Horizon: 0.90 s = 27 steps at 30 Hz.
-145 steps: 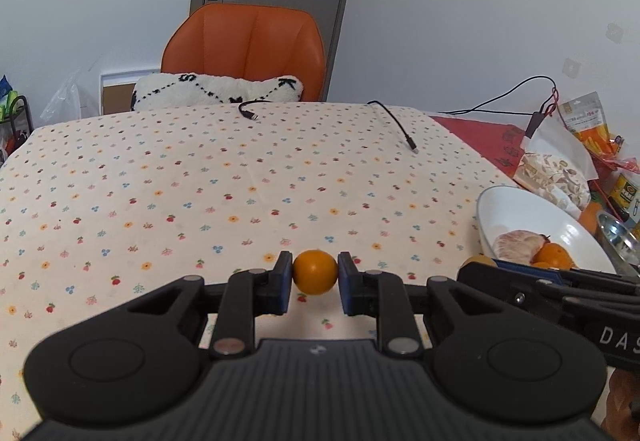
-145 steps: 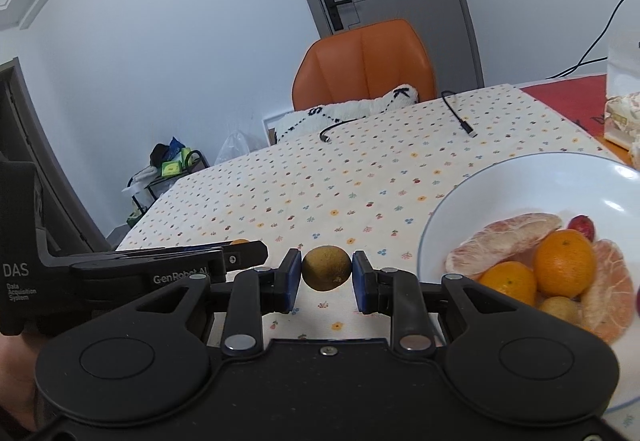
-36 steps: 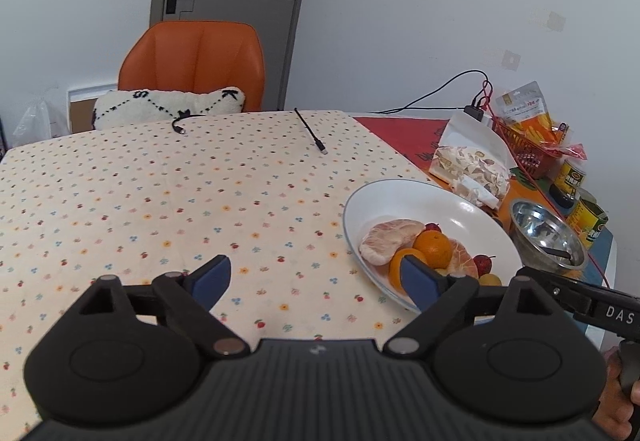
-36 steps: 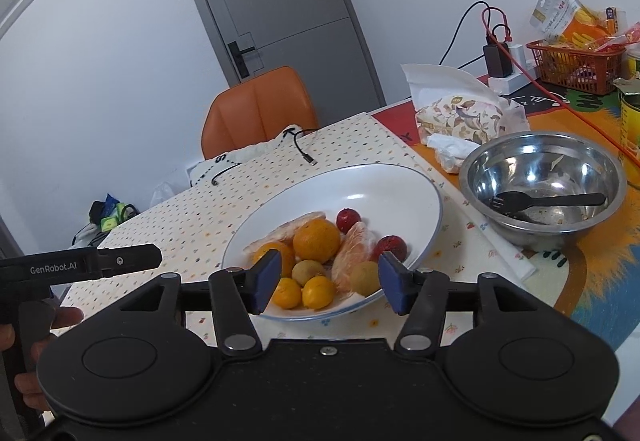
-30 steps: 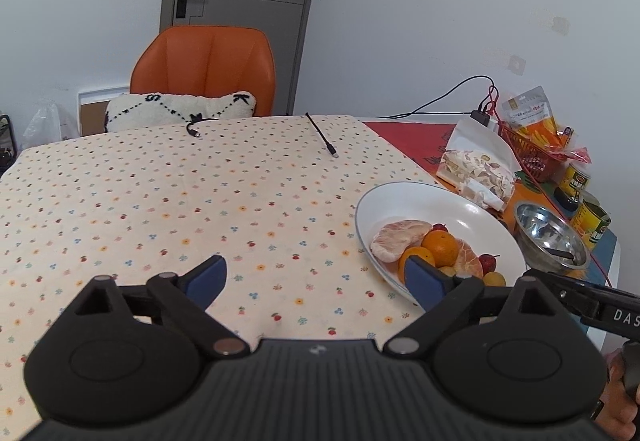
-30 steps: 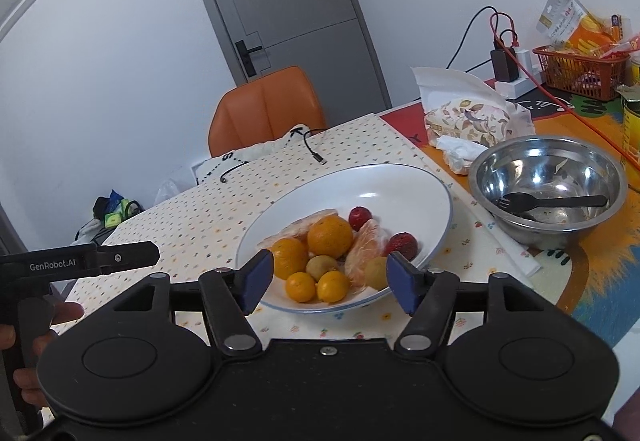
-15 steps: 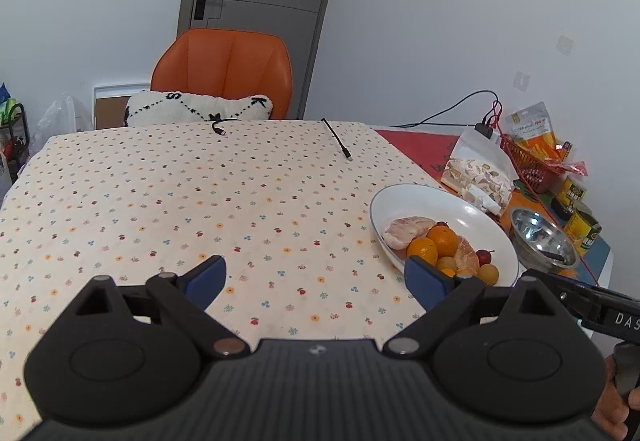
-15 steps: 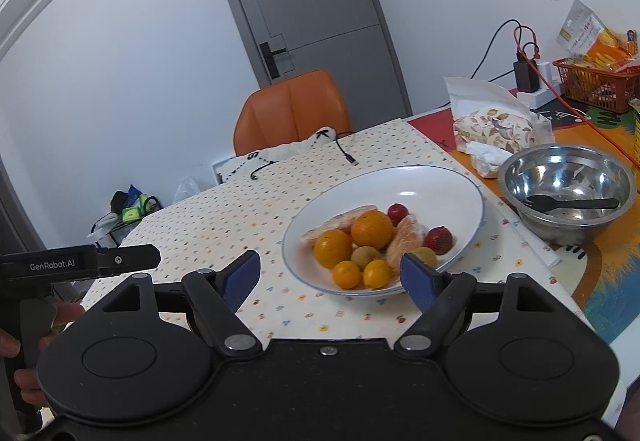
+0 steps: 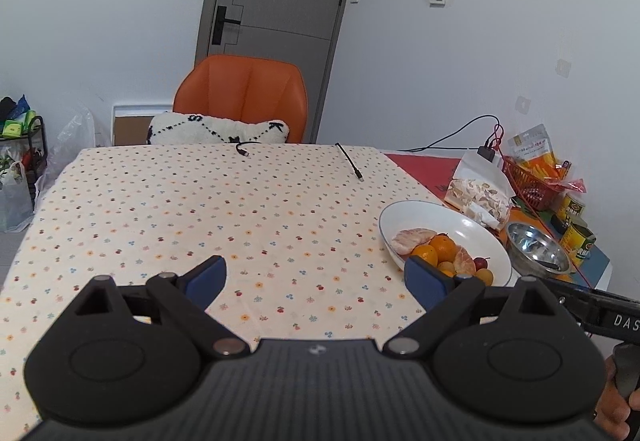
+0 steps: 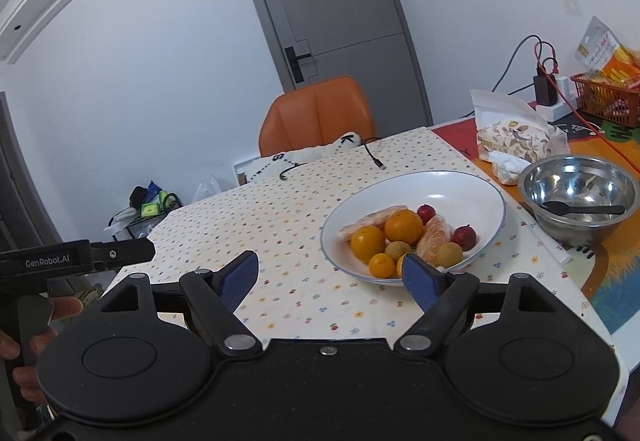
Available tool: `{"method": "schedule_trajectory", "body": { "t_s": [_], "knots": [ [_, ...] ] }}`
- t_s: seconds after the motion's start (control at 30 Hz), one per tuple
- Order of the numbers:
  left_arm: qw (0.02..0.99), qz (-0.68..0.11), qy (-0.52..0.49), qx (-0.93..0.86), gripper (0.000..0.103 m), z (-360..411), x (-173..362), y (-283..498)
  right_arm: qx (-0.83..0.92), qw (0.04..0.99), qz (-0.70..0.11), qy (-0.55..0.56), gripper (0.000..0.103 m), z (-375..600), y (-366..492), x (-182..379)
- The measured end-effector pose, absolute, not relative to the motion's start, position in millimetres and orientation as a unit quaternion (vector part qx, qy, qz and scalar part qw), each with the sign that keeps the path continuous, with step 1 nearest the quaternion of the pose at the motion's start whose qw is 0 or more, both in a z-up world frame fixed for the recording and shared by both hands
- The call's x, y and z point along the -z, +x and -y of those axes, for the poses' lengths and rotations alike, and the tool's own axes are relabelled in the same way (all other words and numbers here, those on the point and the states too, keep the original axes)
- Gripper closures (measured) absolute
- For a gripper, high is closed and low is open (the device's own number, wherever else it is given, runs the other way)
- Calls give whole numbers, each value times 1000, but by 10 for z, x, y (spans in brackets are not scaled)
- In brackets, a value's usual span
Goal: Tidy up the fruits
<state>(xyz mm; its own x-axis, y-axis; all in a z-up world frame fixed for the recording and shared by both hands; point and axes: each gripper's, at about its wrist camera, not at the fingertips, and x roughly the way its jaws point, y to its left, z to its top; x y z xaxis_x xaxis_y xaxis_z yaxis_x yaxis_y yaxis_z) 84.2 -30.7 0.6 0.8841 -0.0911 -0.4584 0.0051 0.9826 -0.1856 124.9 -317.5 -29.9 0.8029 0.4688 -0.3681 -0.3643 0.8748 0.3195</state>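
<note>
At about two o'clock from my left gripper [image 9: 316, 275], a white bowl [image 9: 408, 211] is sitting on the flowered tablecloth [image 9: 200, 209], and all the fruit I can find is lying inside it. I am holding both tools well back and above the table. The left gripper's blue pads are standing wide apart with nothing between them. My right gripper [image 10: 332, 277] is likewise spread open and empty, and the bowl is lying just past its right pad, at about one o'clock.

A few seconds ago I was carrying a small orange fruit in the left tool and a brownish kiwi-like fruit in the right. Both are now gone from the pads, and the pile in the bowl is looking fuller. In the right wrist view I am seeing oranges [image 10: 403, 227], peeled citrus segments [image 10: 434, 237], two red fruits [image 10: 464, 235] and several small yellow-green ones [image 10: 448, 253], all touching one another at the near side of the bowl. I have also been drawing both tools away, since the bowl is appearing smaller and farther off than a second ago.

No loose fruit is showing on the cloth; only two cable ends [image 9: 352, 163] are lying at twelve o'clock. At three o'clock a steel bowl [image 10: 576, 193] with a black spoon is standing beside the fruit bowl. I am judging the gathering finished, or very nearly so.
</note>
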Motion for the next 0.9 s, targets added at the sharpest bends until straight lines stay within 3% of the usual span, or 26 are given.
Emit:
{"method": "schedule_trajectory", "body": {
  "t_s": [0.6, 0.77, 0.9],
  "knots": [
    [970, -226, -92, 5, 8, 282, -175, 397, -240, 943, -210, 100, 12, 3165, 908, 143],
    [970, -224, -90, 11, 8, 297, -187, 316, -244, 943, -207, 95, 0, 3140, 843, 118],
    [970, -222, -95, 19, 8, 325, -230, 247, -243, 941, -211, 100, 0, 3166, 817, 93]
  ]
}}
